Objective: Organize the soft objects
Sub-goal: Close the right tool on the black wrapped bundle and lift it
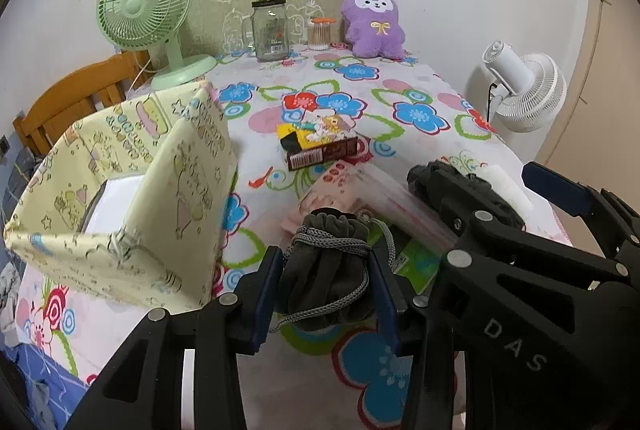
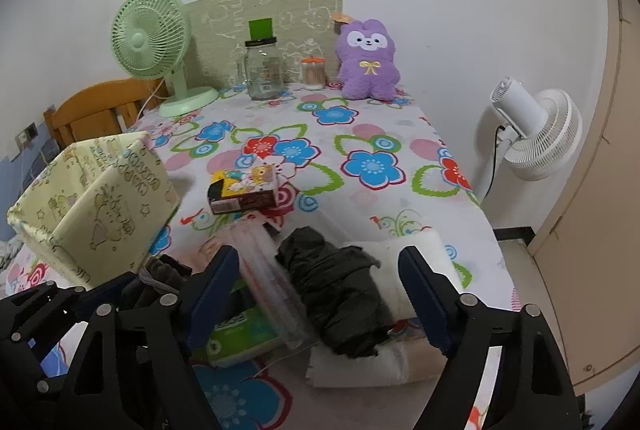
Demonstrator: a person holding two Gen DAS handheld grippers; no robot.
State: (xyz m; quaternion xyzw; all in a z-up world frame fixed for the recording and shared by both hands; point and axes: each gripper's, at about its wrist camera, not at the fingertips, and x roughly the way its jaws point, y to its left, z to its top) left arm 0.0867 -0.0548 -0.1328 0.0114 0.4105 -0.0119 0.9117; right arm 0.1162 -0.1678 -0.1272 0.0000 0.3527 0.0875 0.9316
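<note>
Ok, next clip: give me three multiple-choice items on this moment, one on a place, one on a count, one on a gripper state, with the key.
1. Where does the purple plush toy sit?
A. inside the yellow fabric box
B. at the far end of the table, by the wall
C. on the white towel

2. How many fans are in view?
A. one
B. two
C. three

3. What is the left gripper doing?
A. closed on the grey drawstring pouch
B. hanging open over the snack box
C. closed on the glass jar

Key:
1 B: the toy stands upright beside the cotton swab jar, against the wall.
2 B: a green desk fan stands on the table and a white fan stands beyond its right edge.
3 A: both blue pads press the sides of the grey drawstring pouch, while the right gripper stands open around a dark cloth bundle.
</note>
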